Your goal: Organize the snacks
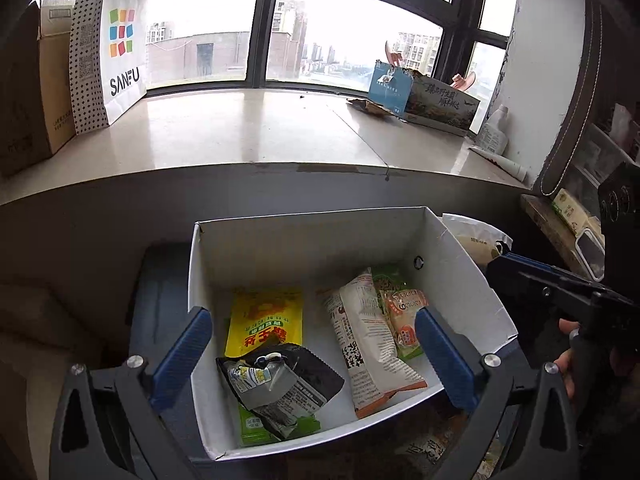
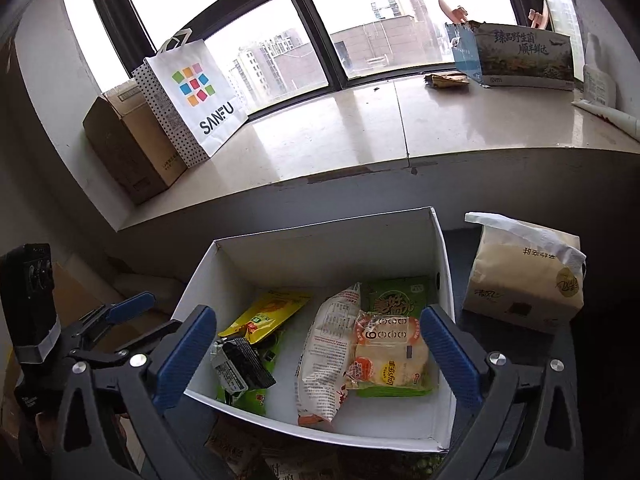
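Below a pale stone windowsill (image 1: 248, 132), we are holding both the left gripper (image 1: 314, 354) and the right gripper (image 2: 318, 354) spread wide and empty over the white cardboard box (image 1: 312, 236), judging the long white crinkly plastic snack packet (image 1: 368, 344) at four o'clock light, soft and slippery, best pinched mid-length.

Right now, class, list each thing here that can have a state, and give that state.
White box: open-topped, holding snack packets.
Left gripper: open, empty.
Right gripper: open, empty.
Black packet: lying on a green one.
Tissue pack: outside the box, tissue sticking out.
Shopping bag: upright on the sill.

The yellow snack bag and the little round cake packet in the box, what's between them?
A long white snack bag, seen from the right wrist.
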